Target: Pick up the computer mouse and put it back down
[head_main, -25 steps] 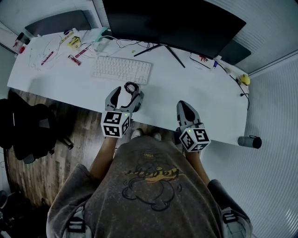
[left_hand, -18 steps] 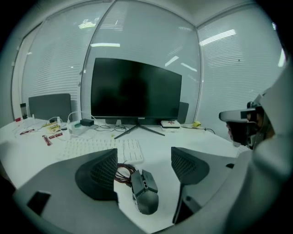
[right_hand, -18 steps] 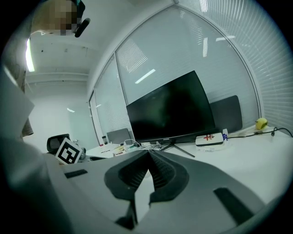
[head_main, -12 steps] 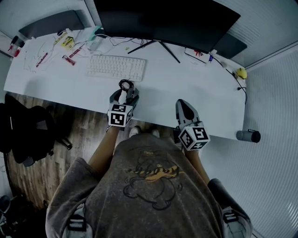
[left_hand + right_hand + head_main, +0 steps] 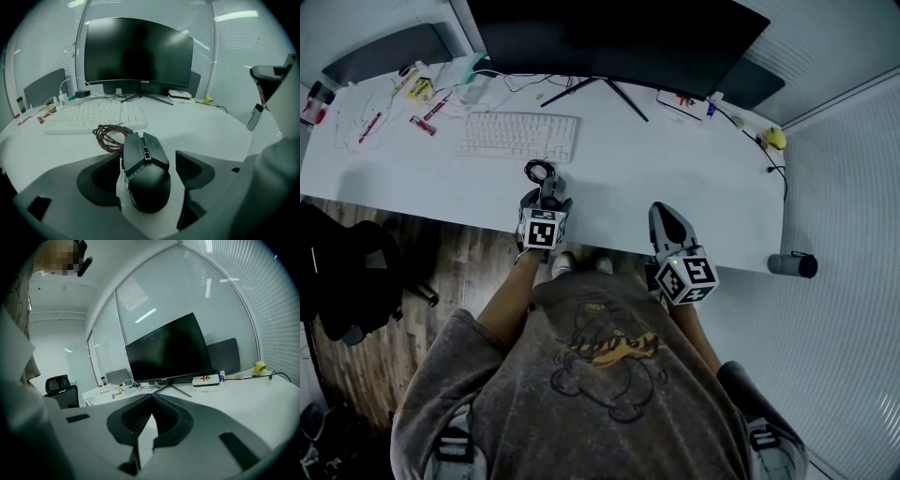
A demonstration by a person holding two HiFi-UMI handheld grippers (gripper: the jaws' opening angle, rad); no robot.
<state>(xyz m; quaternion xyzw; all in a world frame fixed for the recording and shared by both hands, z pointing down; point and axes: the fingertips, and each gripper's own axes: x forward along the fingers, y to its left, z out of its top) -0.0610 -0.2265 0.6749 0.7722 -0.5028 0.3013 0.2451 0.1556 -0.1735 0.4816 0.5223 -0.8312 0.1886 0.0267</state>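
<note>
White desk (image 5: 675, 159): left tool (image 5: 149, 157) spread around mouse (image 5: 145, 180) near front edge; right tool (image 5: 151, 399) closed, empty.

**Mouse in the left gripper's gap**

Computer mouse (image 5: 146, 183): black, angular, split buttons with a scroll wheel down the middle. Upright, nose pointing away, rounded tail nearest the camera. Sits between the parted jaws of the left gripper (image 5: 148, 160). Its left flank is just beside or touching the left jaw, cannot tell which; clear gap to the right jaw. Braided cable (image 5: 110, 135) lies coiled just ahead of its nose on the white desk (image 5: 201, 124).
</note>
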